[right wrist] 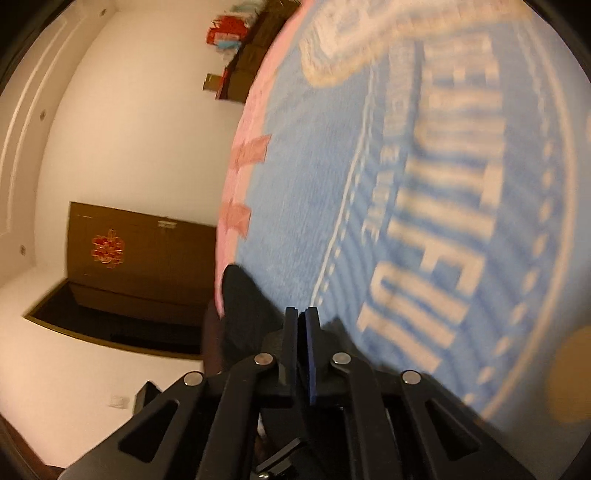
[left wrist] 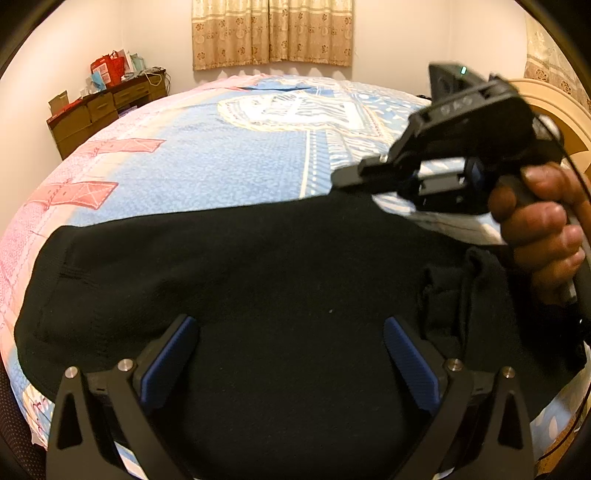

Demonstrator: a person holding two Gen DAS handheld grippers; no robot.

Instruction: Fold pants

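Note:
Black pants (left wrist: 258,266) lie spread across the near part of the bed. My left gripper (left wrist: 290,325) hovers over their middle, open wide, its blue pads (left wrist: 170,362) apart with only flat cloth below. A hand (left wrist: 543,229) holds my right gripper (left wrist: 338,181) at the pants' far edge, where the cloth rises to a peak at its tips. In the right wrist view that gripper (right wrist: 301,312) has its jaws pressed together, with black pants cloth (right wrist: 242,306) bunched beside and under them.
The bed wears a blue and pink patterned blanket (left wrist: 221,166). A brown dresser (left wrist: 99,110) with bags on top stands at the back left. Curtains (left wrist: 271,33) hang behind, and a wooden headboard (left wrist: 561,122) is at the right. A brown cabinet (right wrist: 147,258) stands by the wall.

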